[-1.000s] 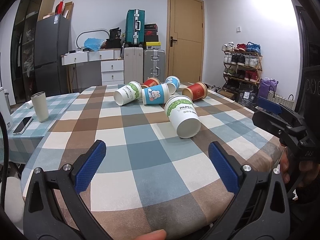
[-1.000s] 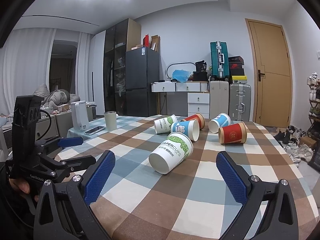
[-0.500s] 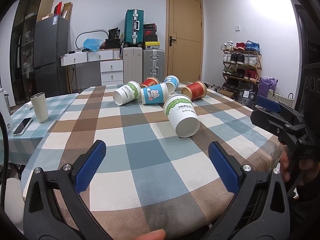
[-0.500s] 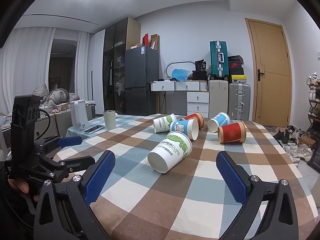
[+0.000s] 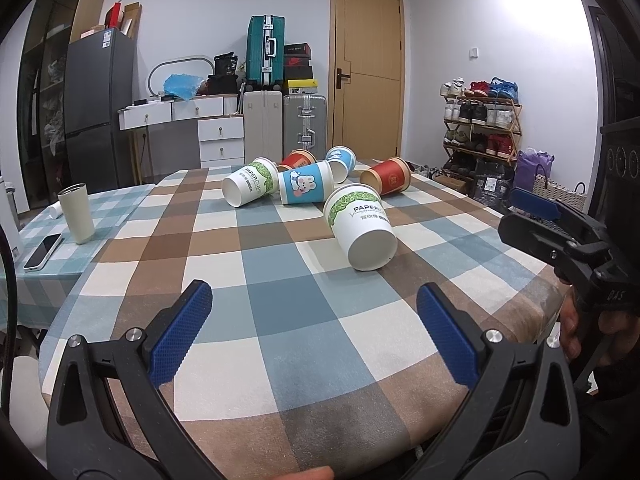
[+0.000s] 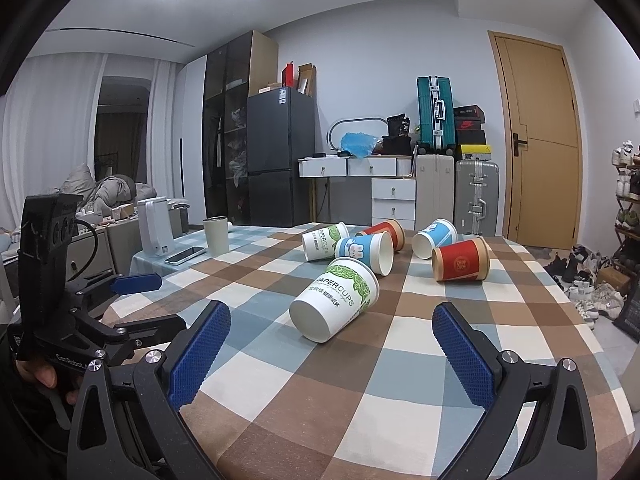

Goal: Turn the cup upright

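Several paper cups lie on their sides on the checked tablecloth. The nearest is a white and green cup, also in the right wrist view, its base end toward me. Behind it lie a second white and green cup, a blue rabbit cup, another blue cup, a red cup and another red cup. My left gripper is open and empty, short of the nearest cup. My right gripper is open and empty, just before that cup.
A cream tumbler stands upright at the far left with a phone beside it. A white kettle stands at the left. Suitcases, drawers and a shoe rack stand beyond the table. The table's near edge lies under both grippers.
Both grippers have edged slightly forward toward the nearest cup. The cups have not moved and both jaws stay open.
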Demonstrator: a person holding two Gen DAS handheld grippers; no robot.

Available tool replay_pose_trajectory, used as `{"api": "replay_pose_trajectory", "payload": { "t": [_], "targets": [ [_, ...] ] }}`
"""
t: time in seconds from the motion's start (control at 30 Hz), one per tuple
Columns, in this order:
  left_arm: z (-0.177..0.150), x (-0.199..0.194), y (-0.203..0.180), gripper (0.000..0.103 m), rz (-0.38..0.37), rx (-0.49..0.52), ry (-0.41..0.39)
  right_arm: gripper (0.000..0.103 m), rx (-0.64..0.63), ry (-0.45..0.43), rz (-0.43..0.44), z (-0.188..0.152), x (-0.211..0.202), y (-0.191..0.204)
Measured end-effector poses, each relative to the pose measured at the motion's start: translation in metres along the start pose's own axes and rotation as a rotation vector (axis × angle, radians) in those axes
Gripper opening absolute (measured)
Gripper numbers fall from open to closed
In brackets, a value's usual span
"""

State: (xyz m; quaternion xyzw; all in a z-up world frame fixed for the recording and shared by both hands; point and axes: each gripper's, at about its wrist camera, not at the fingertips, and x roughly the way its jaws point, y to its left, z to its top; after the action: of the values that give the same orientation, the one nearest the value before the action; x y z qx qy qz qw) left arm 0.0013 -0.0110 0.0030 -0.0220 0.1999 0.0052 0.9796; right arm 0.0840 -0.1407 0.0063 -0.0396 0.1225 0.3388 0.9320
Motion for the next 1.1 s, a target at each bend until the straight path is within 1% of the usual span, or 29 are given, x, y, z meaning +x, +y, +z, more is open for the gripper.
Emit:
{"api": "replay_pose_trajectory", "payload": {
  "t": [0.23, 0.5, 0.63, 1.0, 1.1],
  "targets": [
    [-0.001, 0.004, 0.002, 0.102, -0.008, 0.006, 0.006, 0.103, 0.014, 0.008, -0.019, 0.002, 0.002, -0.01],
    [0.006, 0.01, -0.004, 0.102, -0.019, 0.018, 0.028, 0.103, 0.033, 0.066, -0.054, 0.0, 0.014, -0.019],
    [0.015, 0.016, -0.007, 0.102, -0.026, 0.014, 0.043, 0.103, 0.034, 0.098, -0.07, -0.001, 0.019, -0.022],
    [0.04, 0.052, -0.015, 0.102, -0.026, 0.007, 0.092, 0.103, 0.045, 0.145, -0.102, 0.001, 0.028, -0.033],
    [0.044, 0.067, -0.018, 0.102, -0.029, 0.003, 0.121, 0.103, 0.05, 0.154, -0.117, 0.001, 0.029, -0.037]
  ]
}}
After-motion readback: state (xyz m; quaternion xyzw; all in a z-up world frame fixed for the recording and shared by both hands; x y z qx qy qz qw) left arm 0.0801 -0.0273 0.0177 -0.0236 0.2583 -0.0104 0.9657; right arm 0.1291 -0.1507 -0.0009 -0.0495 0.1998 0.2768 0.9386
